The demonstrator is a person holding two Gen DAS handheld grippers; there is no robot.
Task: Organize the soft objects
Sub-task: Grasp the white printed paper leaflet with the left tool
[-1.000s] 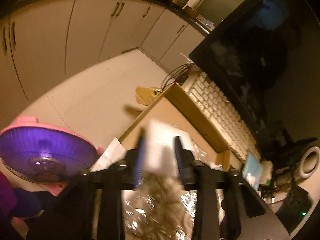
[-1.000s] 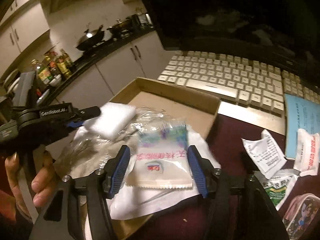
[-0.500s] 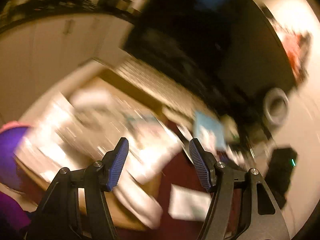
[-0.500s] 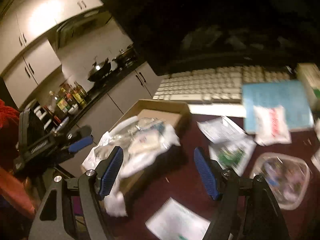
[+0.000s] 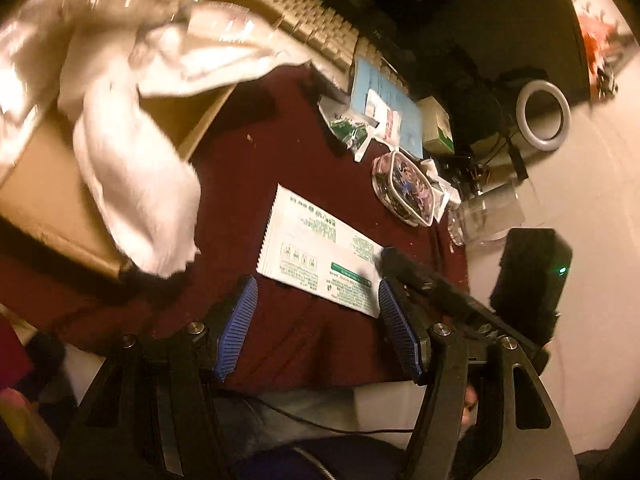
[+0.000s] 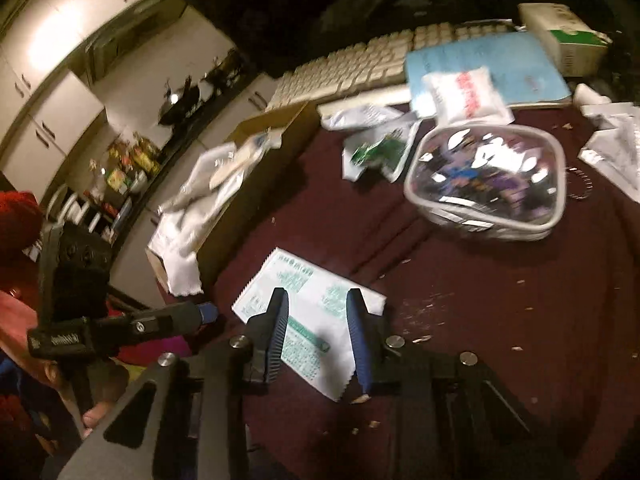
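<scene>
A flat white packet with green print (image 5: 316, 250) lies on the dark red table top. My right gripper (image 6: 318, 300) stands over it (image 6: 316, 304), jaws partly open, one on each side of its middle. My left gripper (image 5: 316, 292) is open and empty, just short of the packet's near edge. A cardboard box (image 5: 40, 196) at the left holds white cloth (image 5: 132, 168) and clear plastic bags that spill over its rim. The box also shows in the right wrist view (image 6: 260, 128).
A clear zip pouch (image 6: 488, 180) with a dark print, torn white-and-green wrappers (image 6: 372, 152), a white sachet with red print (image 6: 468, 96), a blue booklet (image 6: 516, 64), a keyboard (image 6: 360, 64) and a small green-white carton (image 6: 568, 36) lie farther back. A black device (image 5: 528, 280) stands at the right.
Both grippers let go of their items over the box and swung right and down to the table. The right gripper now straddles the white packet with narrower jaws.
</scene>
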